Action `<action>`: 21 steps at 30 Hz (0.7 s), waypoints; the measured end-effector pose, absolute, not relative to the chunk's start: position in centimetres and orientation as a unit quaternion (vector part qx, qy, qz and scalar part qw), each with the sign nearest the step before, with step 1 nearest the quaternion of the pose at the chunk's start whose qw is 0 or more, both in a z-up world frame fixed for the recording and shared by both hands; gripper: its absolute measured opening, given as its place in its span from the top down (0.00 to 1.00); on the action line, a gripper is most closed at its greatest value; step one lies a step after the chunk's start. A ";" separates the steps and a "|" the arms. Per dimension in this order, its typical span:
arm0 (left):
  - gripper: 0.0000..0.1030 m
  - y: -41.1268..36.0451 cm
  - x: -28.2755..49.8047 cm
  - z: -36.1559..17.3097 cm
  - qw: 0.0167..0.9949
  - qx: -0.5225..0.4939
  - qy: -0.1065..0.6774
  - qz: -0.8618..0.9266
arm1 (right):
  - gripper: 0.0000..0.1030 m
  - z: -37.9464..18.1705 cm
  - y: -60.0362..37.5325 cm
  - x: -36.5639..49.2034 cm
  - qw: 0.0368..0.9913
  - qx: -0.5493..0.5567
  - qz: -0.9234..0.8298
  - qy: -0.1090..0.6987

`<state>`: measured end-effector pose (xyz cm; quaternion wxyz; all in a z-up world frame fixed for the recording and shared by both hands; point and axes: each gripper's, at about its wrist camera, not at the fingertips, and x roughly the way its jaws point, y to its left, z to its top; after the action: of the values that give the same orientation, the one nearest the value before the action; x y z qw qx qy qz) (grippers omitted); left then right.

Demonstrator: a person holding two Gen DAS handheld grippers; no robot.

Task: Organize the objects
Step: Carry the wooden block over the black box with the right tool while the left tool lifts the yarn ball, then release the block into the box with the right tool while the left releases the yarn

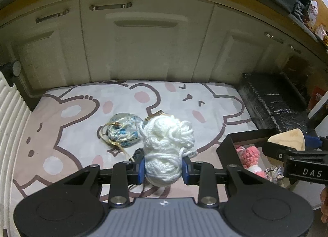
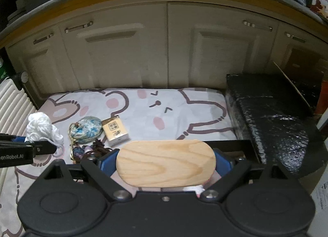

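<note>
On the cartoon mat (image 1: 67,126), we are midway: the black box (image 1: 229,144) at the right already holds a pink pompom (image 1: 249,155). Our right gripper (image 2: 166,163), spread wide, clamps a wooden board (image 2: 166,162); our left gripper (image 1: 164,167), partly closed, clamps white yarn (image 1: 168,144). A blue pouch (image 1: 123,132) and small carton (image 2: 115,130) remain on the mat.

The white yarn skein (image 1: 167,150) hides most of the small printed box (image 1: 154,114) at twelve o'clock behind it. At three o'clock, the black tray (image 1: 227,144) runs under the right gripper (image 1: 295,144). The wooden oval lid (image 2: 166,163) covers that tray's contents.
</note>
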<state>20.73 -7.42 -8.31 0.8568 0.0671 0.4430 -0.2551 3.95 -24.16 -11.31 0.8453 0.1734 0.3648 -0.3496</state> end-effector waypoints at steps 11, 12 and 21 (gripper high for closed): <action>0.66 -11.9 19.4 -8.2 0.844 0.069 0.441 -0.296 | 0.09 -11.8 -26.7 0.1 0.834 0.189 -0.375 0.359; 0.66 -12.3 19.2 -8.3 0.843 0.070 0.441 -0.301 | 0.09 -12.0 -27.0 -0.3 0.832 0.190 -0.378 0.360; 0.66 -16.3 17.8 -8.8 0.825 0.078 0.439 -0.346 | 0.09 -14.0 -29.6 -3.3 0.811 0.210 -0.403 0.369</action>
<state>17.83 -16.28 -8.83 0.8254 0.0784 0.4391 -0.3461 -3.35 -29.62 -14.01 0.8107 0.2101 0.3693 -0.4027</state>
